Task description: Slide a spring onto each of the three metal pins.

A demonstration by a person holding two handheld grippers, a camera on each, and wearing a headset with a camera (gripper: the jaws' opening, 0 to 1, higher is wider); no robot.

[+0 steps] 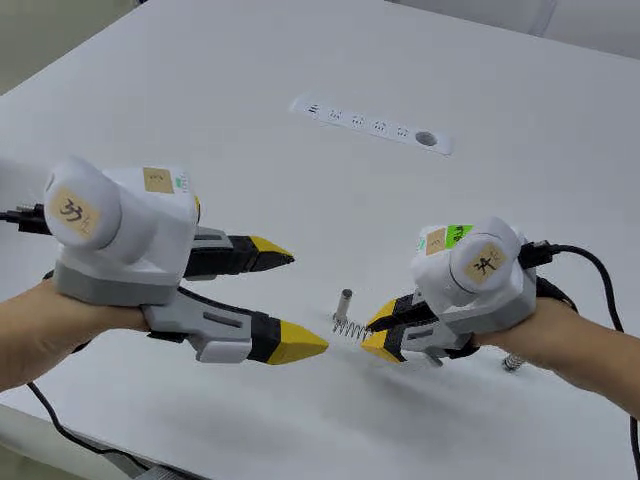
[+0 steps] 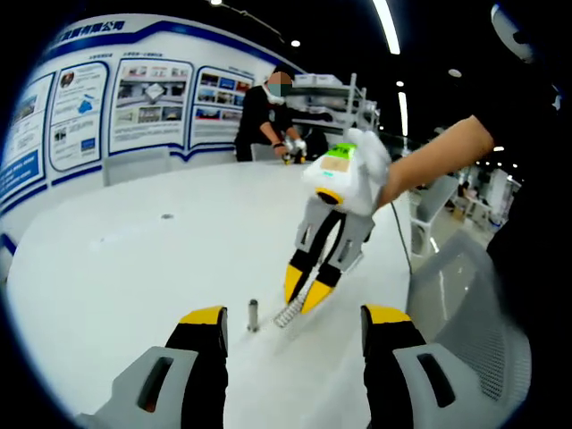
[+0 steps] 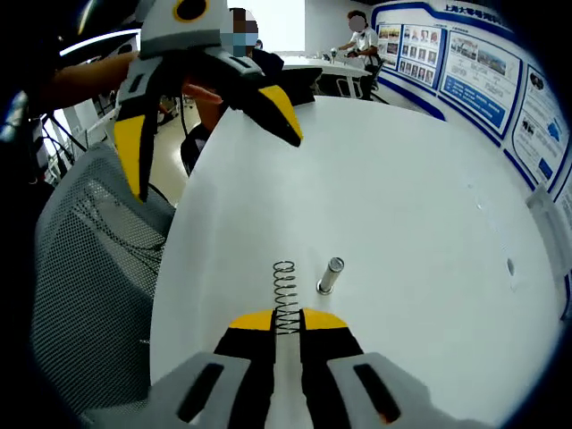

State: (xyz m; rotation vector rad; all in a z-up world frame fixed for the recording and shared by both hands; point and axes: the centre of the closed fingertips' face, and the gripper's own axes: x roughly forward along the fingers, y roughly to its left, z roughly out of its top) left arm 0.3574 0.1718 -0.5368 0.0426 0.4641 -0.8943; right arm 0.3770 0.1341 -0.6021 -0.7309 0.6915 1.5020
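Your left gripper (image 1: 307, 302) sits closest, at the lower left of the head view, held in your hand just above the white table (image 1: 250, 100). Its yellow-tipped fingers (image 1: 298, 343) are spread wide with nothing between them, and they point toward the middle of the frame.

Your right gripper (image 1: 368, 335) comes in from the lower right, tilted down toward the table. Its fingers are pressed nearly together, pinching one end of a spring (image 1: 350, 328). In the right gripper view the spring sticks straight out past the fingertips, its free end unsupported.

One metal pin (image 1: 344, 303) stands upright on the table, bare, just beside the spring and a little above it in the head view. Whether the coil touches the pin's base you cannot tell from these views. The pin lies between your two grippers, nearer the right one.

A white power strip (image 1: 370, 124) lies well apart in the upper middle of the head view. By your right wrist, low at the right, rests a small metal piece (image 1: 513, 362), too small to identify.
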